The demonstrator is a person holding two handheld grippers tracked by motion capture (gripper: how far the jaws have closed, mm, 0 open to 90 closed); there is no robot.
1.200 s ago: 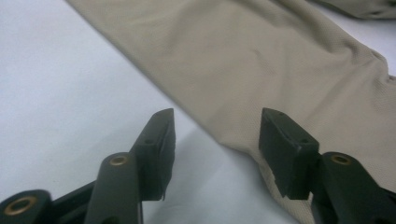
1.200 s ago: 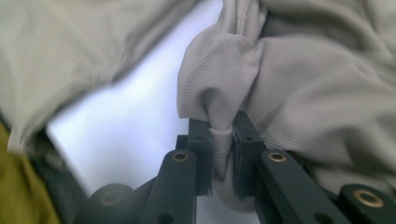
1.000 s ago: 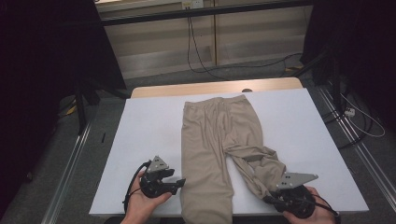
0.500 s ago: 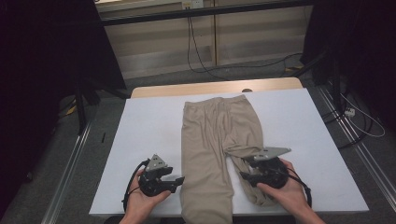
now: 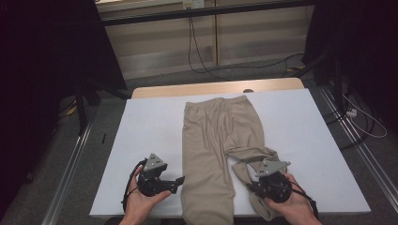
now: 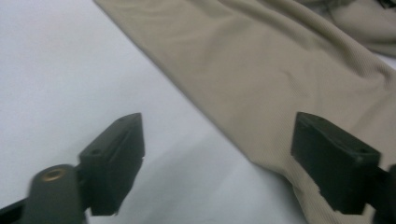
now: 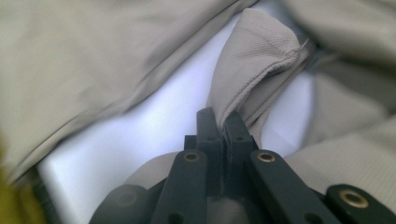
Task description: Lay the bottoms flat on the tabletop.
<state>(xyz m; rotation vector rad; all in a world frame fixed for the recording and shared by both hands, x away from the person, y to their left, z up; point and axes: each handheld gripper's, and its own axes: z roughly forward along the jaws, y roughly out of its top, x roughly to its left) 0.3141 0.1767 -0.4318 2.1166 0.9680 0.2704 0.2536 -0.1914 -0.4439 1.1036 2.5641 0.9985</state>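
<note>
While the beige trousers (image 5: 220, 140) lie lengthwise on the white table (image 5: 150, 136), waistband at the far end, one leg doubles back; the right gripper (image 5: 253, 183) has just clenched on its hem; the left gripper (image 5: 180, 180), just widened, grips nothing.

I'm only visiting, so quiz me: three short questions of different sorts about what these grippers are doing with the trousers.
1. True or false: the right gripper is clamped on the trousers.
2. Multiple choice: the left gripper is (a) shut on cloth, (b) open, one jaw over the table and one over a trouser leg, (c) raised high above the waistband.
3. Which trouser leg is crumpled, the one by the left gripper or the one by the right gripper?

Key:
1. True; a fold of cloth is pinched between its closed jaws.
2. b.
3. The one by the right gripper; the other lies flat and straight.
</note>
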